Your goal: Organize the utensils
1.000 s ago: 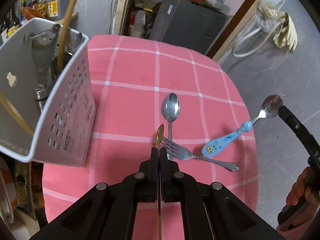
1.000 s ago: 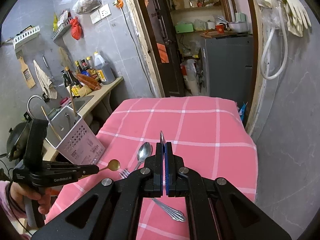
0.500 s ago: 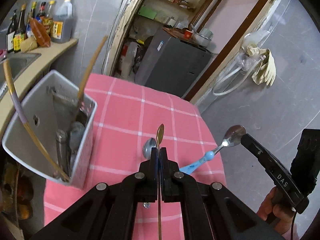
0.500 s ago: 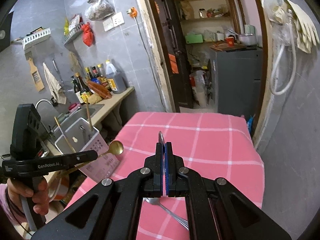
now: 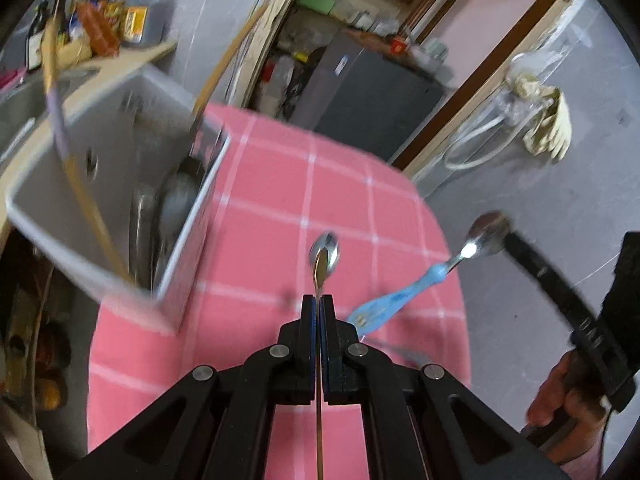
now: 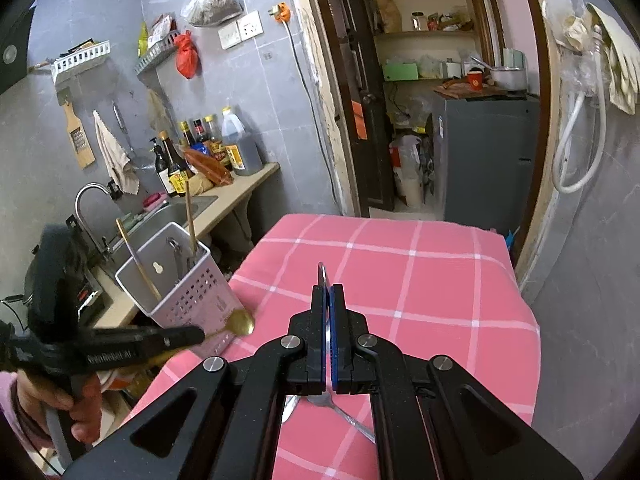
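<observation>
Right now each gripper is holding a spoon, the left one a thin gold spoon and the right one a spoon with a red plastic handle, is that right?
Not quite. The handle of the spoon in the right gripper is light blue plastic, not red, as the left wrist view shows. The rest holds: the left gripper is shut on the thin gold spoon.

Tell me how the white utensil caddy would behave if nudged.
The white utensil caddy looks like thin perforated plastic, probably light. It is tall, with long chopsticks sticking out, so a high push may tip it; the checked cloth may resist sliding.
</observation>
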